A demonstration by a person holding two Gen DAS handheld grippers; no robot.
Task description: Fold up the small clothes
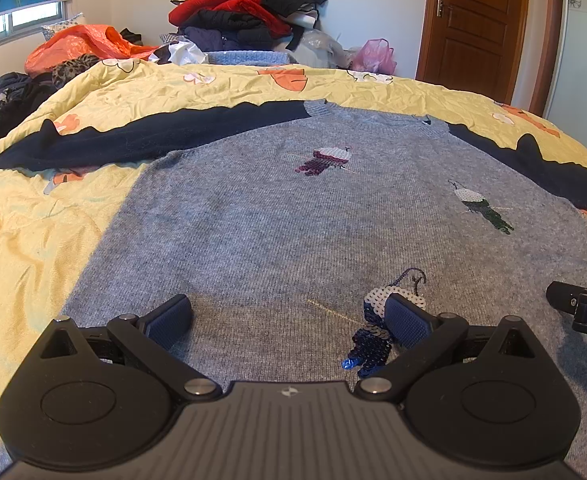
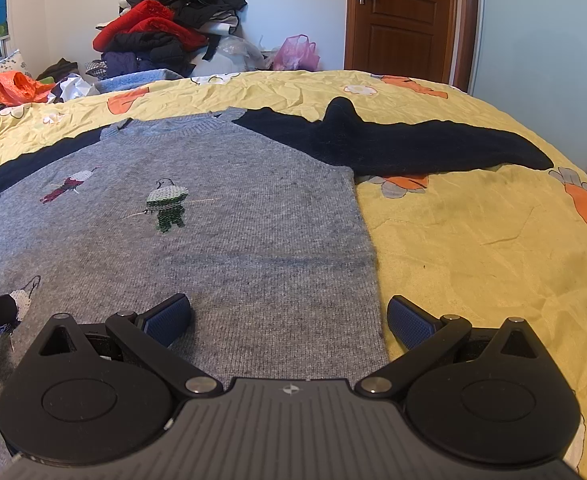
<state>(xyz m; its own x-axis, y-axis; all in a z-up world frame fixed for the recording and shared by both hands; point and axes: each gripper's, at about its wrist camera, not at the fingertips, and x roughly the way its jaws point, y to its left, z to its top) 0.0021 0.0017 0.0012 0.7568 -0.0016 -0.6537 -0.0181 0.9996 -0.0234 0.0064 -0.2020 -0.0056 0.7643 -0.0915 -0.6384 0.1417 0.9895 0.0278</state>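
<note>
Two tools hover low over one grey knit sweater spread flat, front up, on a bed under a yellow floral quilt. The sweater's two navy sleeves stretch out to either side. The left tool is released, its blue-padded fingers spread wide above the near hem. The right tool is also released, straddling the sweater's right side edge, one finger over the knit and one over the quilt.

Only the left wrist view shows all three sequin bird patches whole: a purple one far, a green one at right, and a blue one just under the left tool's right finger. Only the right wrist view shows the right sleeve in full.

Beyond the bed stand one heap of clothes, one pink plastic bag and one brown door.
</note>
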